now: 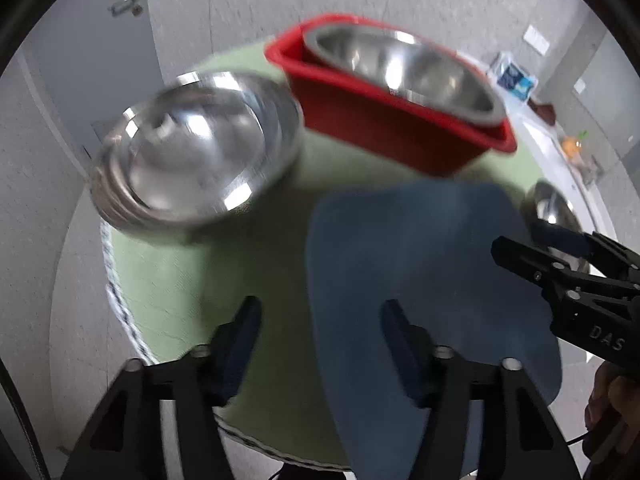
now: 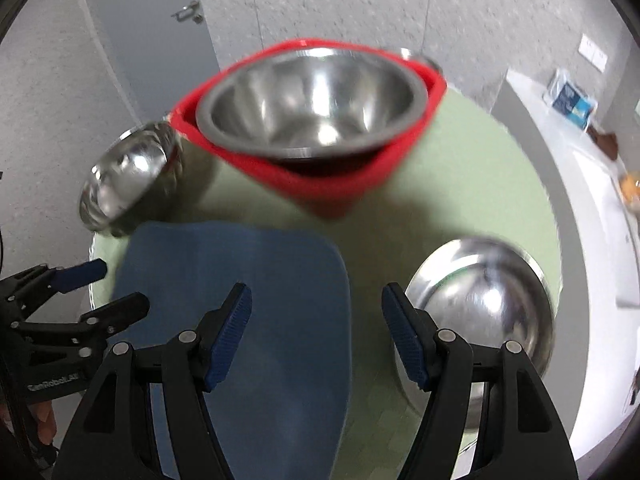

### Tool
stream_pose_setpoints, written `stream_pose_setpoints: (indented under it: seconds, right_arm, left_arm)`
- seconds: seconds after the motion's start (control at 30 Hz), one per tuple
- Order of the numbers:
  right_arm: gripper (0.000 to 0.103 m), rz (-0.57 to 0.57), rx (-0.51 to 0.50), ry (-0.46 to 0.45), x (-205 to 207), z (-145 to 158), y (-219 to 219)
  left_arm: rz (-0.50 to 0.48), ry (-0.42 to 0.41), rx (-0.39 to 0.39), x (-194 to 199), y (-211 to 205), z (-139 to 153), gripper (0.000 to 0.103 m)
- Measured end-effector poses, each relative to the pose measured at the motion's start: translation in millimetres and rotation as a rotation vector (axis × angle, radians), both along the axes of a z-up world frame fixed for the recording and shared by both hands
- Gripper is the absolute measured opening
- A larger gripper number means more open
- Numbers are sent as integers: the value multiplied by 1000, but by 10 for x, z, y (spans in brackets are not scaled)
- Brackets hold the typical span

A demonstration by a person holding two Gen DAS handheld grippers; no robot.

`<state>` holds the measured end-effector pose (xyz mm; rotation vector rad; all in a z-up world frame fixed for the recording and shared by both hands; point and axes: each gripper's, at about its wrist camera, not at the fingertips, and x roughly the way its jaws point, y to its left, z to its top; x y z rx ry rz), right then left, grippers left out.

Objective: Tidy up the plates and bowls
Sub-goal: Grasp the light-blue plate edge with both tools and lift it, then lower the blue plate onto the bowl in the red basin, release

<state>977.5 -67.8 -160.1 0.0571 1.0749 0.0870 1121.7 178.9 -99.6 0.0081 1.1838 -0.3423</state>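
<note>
Left wrist view: my left tongs (image 1: 320,332) hang spread over the counter (image 1: 172,280), gripping nothing, the blue mat (image 1: 420,248) under one finger. A stack of steel bowls (image 1: 192,152) sits ahead-left, and a red bin (image 1: 400,136) already holds a big bowl (image 1: 404,68).

Right wrist view: right tongs (image 2: 316,320) also spread and empty. A lone bowl (image 2: 484,300) sits just beside my right finger. I'd say we're between picks; next I need to shift right, straddle that rim and pinch firmly, since steel is slippery.
</note>
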Motion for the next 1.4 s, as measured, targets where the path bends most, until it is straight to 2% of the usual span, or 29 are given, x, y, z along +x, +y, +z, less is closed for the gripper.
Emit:
stream_pose_setpoints:
  seconds: [0.07,0.17,0.23,0.27,0.57,0.67,0.7,0.8,1.1,1.23,1.4]
  right_arm:
    - [66,12,-4,3,-26,-35,-1]
    - [65,35,5,1,-19,-48,-17]
    - [52,41,29,12,-20,-74,-32]
    - [45,43,40,20,-20,-88,-43]
    - [39,55,115,48,-71,-150,-129]
    - [30,47,135,48,-62,-159,-198]
    - [24,39,137,44,-63,-157,-228]
    - [20,37,155,26,-115,-116,-281]
    - [19,76,193,-104,-92,455,-417]
    - [19,111,190,-162,193,764,-544]
    - [19,160,169,-196,726,965,-623]
  left_arm:
    - [-15,21,-11,-27,7,-60,32]
    - [-14,32,-37,-35,40,-29,27]
    - [-26,19,-42,-68,57,0,24]
    - [-28,12,-39,-92,71,13,24]
    - [-17,-1,-44,-15,-78,-81,22]
    - [-7,-4,-56,-14,-85,-65,19]
    - [-8,-11,-55,-1,-101,-56,19]
    - [-4,-54,-57,-36,-111,84,17]
    - [34,-171,-111,27,-173,691,17]
    - [72,-206,-131,308,-318,933,17]
    - [128,-233,-128,681,-506,1079,17]
